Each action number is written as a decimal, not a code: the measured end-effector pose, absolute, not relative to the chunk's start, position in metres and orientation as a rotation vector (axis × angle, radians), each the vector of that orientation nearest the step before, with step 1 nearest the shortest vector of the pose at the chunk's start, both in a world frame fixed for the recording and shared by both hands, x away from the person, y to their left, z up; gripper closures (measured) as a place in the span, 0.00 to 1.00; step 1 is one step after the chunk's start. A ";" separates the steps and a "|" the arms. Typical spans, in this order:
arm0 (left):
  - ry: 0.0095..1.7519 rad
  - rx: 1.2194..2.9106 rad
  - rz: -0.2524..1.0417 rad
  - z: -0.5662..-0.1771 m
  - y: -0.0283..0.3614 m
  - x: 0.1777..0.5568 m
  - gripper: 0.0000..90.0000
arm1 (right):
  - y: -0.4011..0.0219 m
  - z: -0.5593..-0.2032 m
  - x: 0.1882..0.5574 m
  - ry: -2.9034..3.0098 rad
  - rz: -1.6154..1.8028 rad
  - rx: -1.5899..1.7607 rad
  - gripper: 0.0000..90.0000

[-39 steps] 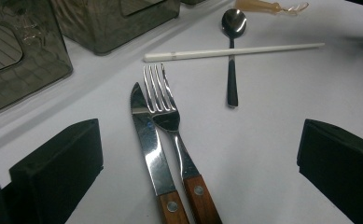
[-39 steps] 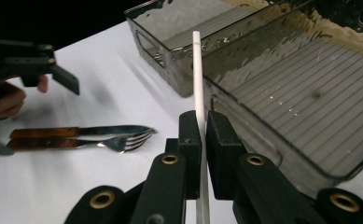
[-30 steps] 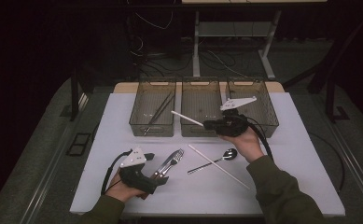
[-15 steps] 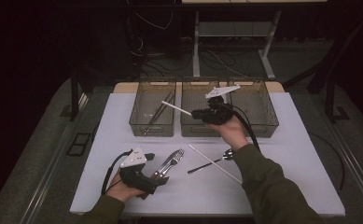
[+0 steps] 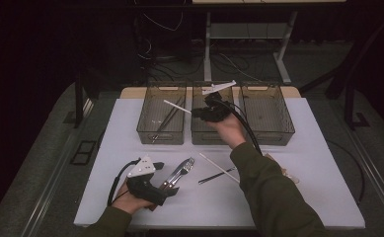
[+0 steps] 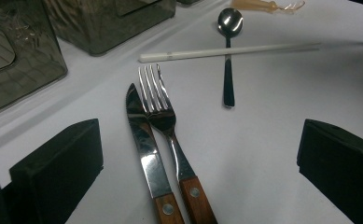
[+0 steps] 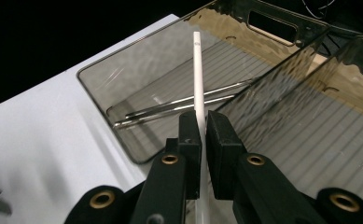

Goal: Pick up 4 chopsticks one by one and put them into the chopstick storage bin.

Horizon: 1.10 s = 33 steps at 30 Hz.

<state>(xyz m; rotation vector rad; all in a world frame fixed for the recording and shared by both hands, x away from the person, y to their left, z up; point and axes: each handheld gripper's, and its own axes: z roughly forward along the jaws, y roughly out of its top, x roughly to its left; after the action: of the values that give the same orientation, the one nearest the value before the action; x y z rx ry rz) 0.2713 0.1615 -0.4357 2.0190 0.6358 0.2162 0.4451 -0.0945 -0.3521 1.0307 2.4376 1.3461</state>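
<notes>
Currently your surface [image 5: 308,163] carries three bins; the left bin [image 5: 162,118] already holds metal chopsticks [image 7: 179,105], so your right gripper [image 5: 197,113], pinching the white chopstick [image 7: 198,74], aims it over there. Your left gripper [image 5: 172,190] rests spread around knife [image 6: 144,149] and fork [image 6: 163,116].

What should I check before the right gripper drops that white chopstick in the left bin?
1. Grip: right gripper shut on the white chopstick, pads on both sides. Ok.
2. Aim: chopstick tip hangs over the left bin. Ok.
3. Bin contents: two metal chopsticks lie on its floor, with free floor beside them. Ok.
4. Height of the tip above the bin floor: cannot tell.
5. Left gripper open, resting on the table by the knife and fork, away from the bins. Ok.
6. Second white chopstick lies on the table across the spoon. Not ok for an easy pick.
</notes>
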 end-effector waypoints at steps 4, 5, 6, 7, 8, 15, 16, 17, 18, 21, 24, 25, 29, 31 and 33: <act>0.640 2.006 0.212 -0.436 0.161 0.271 0.00 | -0.082 -0.355 0.454 2.448 1.328 1.043 0.94; 0.639 2.007 0.213 -0.436 0.161 0.271 0.00 | -0.078 -0.356 0.456 2.450 1.326 1.050 0.94; 0.638 2.007 0.212 -0.436 0.160 0.271 0.00 | -0.074 -0.357 0.458 2.453 1.324 1.051 0.94; 0.634 2.008 0.214 -0.436 0.160 0.271 0.00 | -0.071 -0.358 0.460 2.454 1.320 1.053 0.94; 0.633 2.008 0.215 -0.436 0.160 0.271 0.00 | -0.067 -0.358 0.462 2.456 1.319 1.057 0.94; 0.635 2.003 0.209 -0.436 0.160 0.270 0.00 | -0.044 -0.365 0.475 2.475 1.275 1.080 0.94; 0.630 2.005 0.211 -0.435 0.160 0.271 0.00 | -0.041 -0.366 0.476 2.477 1.269 1.084 0.94; 0.630 2.004 0.211 -0.435 0.160 0.271 0.00 | -0.038 -0.367 0.478 2.481 1.258 1.082 0.94; 0.629 2.005 0.211 -0.435 0.160 0.271 0.00 | -0.036 -0.368 0.479 2.484 1.249 1.086 0.94; 0.626 2.005 0.208 -0.435 0.160 0.271 0.00 | -0.029 -0.370 0.484 2.481 1.232 1.096 0.94; 0.628 2.002 0.204 -0.435 0.160 0.271 0.00 | -0.023 -0.372 0.486 2.492 1.220 1.097 0.94; 0.626 2.003 0.203 -0.435 0.160 0.271 0.00 | -0.020 -0.373 0.487 2.494 1.214 1.099 0.94; 0.623 2.006 0.200 -0.435 0.160 0.271 0.00 | -0.012 -0.377 0.490 2.503 1.191 1.102 0.94; 0.623 2.003 0.199 -0.435 0.160 0.271 0.00 | -0.008 -0.379 0.490 2.508 1.188 1.103 0.94; 0.619 2.003 0.200 -0.435 0.159 0.271 0.00 | -0.006 -0.381 0.491 2.515 1.179 1.102 0.94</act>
<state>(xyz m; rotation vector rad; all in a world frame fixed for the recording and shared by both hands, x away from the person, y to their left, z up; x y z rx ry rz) 0.2708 0.1595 -0.4348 2.0030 0.6191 0.1995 0.4906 -0.0056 -0.3808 1.1019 2.5153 1.1787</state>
